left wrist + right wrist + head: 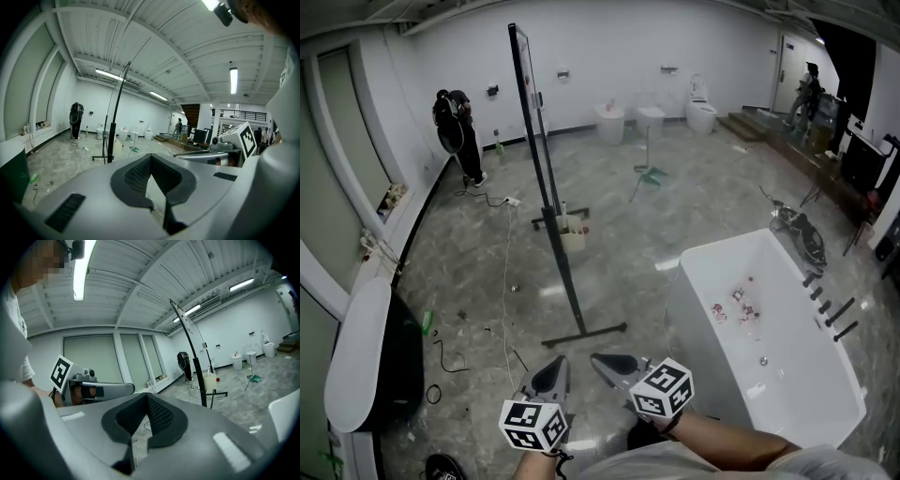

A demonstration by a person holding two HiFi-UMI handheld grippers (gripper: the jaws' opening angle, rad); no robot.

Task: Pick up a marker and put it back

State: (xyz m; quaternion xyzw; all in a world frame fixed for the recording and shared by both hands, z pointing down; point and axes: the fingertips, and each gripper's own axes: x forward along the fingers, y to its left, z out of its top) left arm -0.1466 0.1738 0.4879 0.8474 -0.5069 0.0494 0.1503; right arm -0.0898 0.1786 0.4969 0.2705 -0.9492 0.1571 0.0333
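I see no marker in any view. A tall whiteboard on a wheeled stand [542,178] stands edge-on in the middle of the room, ahead of both grippers; it also shows as a dark whiteboard post [111,140] and again as that same whiteboard post [198,376]. My left gripper [552,369] and right gripper [612,362] are held side by side low in the head view, a good way short of the stand's base. The left gripper [149,158] has its ribbed pads together with nothing between them. The right gripper [146,396] is likewise shut and empty.
A white bathtub [787,375] with small items inside stands at the right. A small bucket [573,234] sits at the stand's base. A dark-and-white curved fixture [370,366] stands at the left. Cables [506,272] run across the floor. A person [459,127] stands at the back left; toilets [701,112] line the far wall.
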